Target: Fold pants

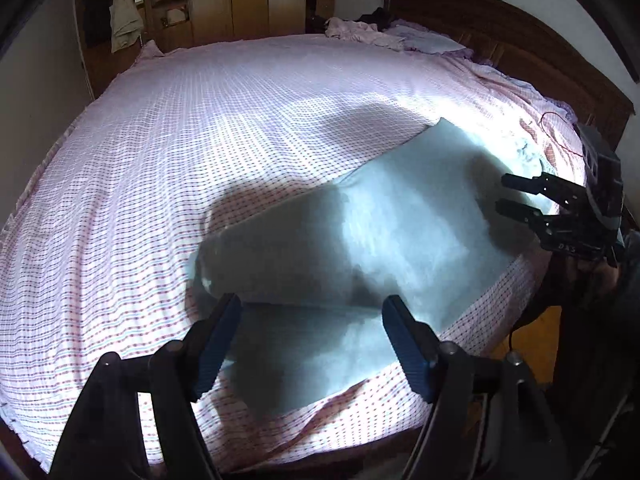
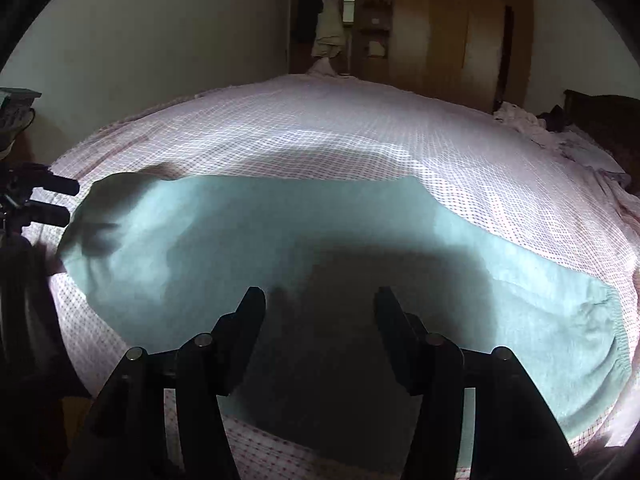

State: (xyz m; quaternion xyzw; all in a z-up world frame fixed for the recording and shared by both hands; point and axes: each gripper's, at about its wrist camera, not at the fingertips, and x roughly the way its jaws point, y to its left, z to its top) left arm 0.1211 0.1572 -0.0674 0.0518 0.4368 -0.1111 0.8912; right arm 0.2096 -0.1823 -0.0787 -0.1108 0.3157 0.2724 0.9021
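Observation:
Light teal pants (image 1: 400,232) lie flat near the front edge of the bed, folded lengthwise with a crease across the leg end. In the right wrist view the pants (image 2: 280,232) stretch from the leg end at left to the elastic waistband (image 2: 616,332) at right. My left gripper (image 1: 312,304) is open and empty, just above the leg end. My right gripper (image 2: 320,296) is open and empty above the pants' middle; it also shows in the left wrist view (image 1: 508,194) at the waist end. The left gripper also shows in the right wrist view (image 2: 66,200).
The bed has a pink checked sheet (image 1: 200,140) with a dark wooden headboard (image 1: 520,40). A pillow and crumpled pink cloth (image 1: 360,30) lie at the head end. A wooden wardrobe (image 2: 460,32) with a hanging garment (image 2: 330,20) stands beyond the bed.

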